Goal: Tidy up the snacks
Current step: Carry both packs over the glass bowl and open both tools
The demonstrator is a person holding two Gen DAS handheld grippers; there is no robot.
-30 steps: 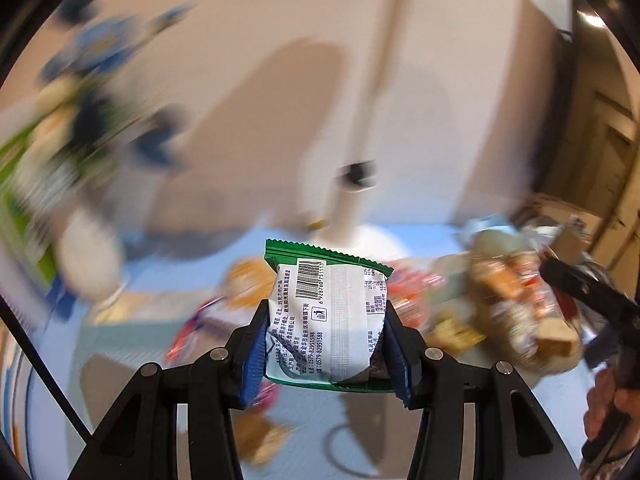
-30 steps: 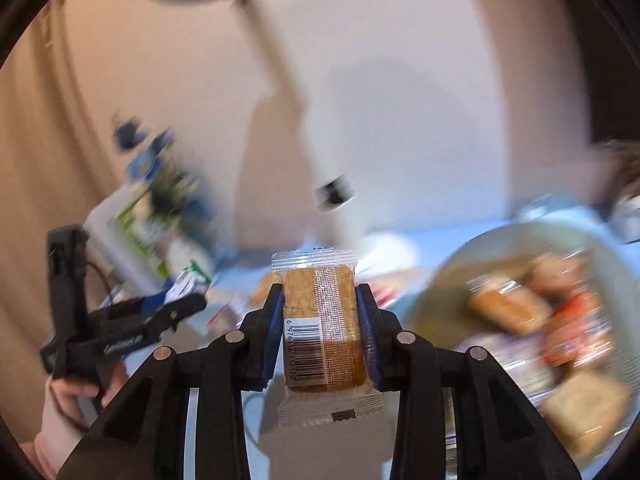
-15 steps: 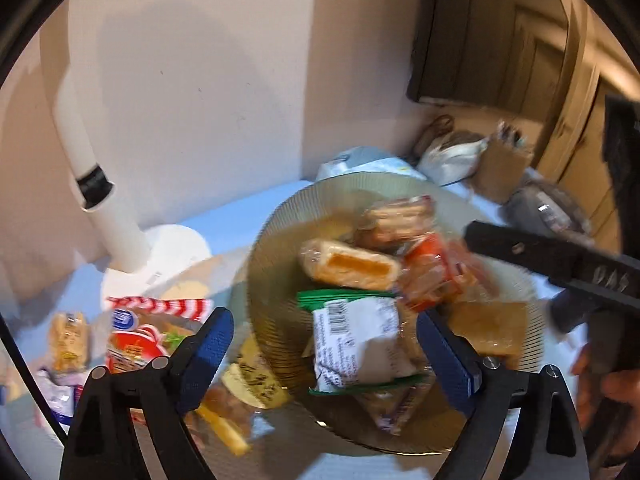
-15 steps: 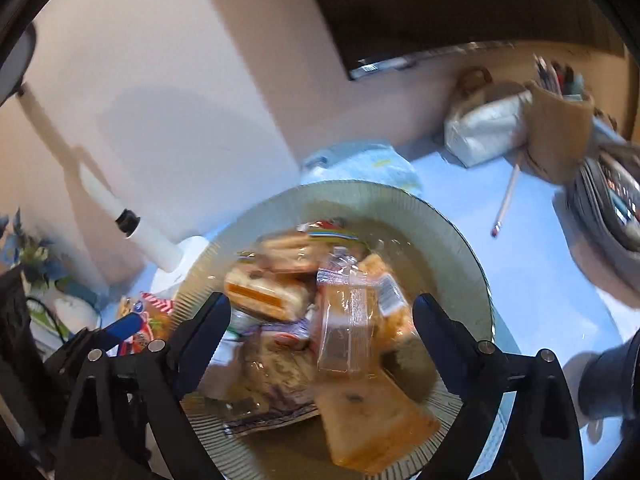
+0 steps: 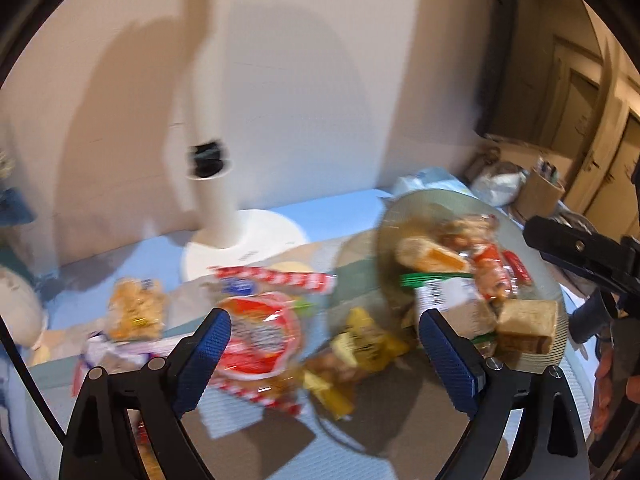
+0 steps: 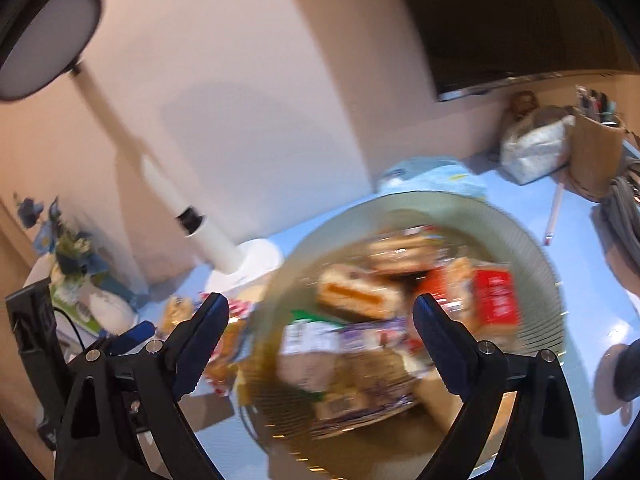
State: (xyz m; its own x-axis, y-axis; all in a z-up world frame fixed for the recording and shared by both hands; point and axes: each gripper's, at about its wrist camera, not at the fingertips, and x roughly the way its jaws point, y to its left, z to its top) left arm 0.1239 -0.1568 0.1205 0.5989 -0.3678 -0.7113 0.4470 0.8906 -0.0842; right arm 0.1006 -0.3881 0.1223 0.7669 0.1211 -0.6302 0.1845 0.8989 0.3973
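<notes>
Both views are pretty motion-blurred, so the fine print is a loss.

Left wrist view, working left to right: a small golden snack packet (image 5: 134, 310) is lying on the light blue bench (image 5: 340, 216) at about 9 o'clock. Next to it a red-and-white snack bag (image 5: 260, 336) is sitting between the fingers of the left gripper (image 5: 326, 354), but nothing is pinching it. Those jaws are standing wide apart and have just been opening, with nothing held. Behind that, at 11 o'clock, the white lamp base (image 5: 244, 242) is resting on the bench. A yellow wrapper (image 5: 366, 346) is lying just left of the glass bowl (image 5: 556, 312), touching or nearly touching its rim. The bowl itself is sitting at about 3 o'clock, piled with snacks, and the green-edged packet (image 5: 444, 294) is lying in it near its left side. The other gripper's black finger is poking in at the far right edge.

Right wrist view: a blue flower arrangement (image 6: 68, 248) is standing at 9 o'clock, then the white lamp pole (image 6: 204, 236) is leaning across. The right gripper (image 6: 320, 330) is hovering over the bowl (image 6: 536, 264), jaws spread wide and empty after just opening. The bowl is filling the middle, with an orange-filled cake packet (image 6: 352, 294) and a red packet (image 6: 494, 296) among the pile. A brown pen cup (image 6: 596, 152) is standing at 2 o'clock.
</notes>
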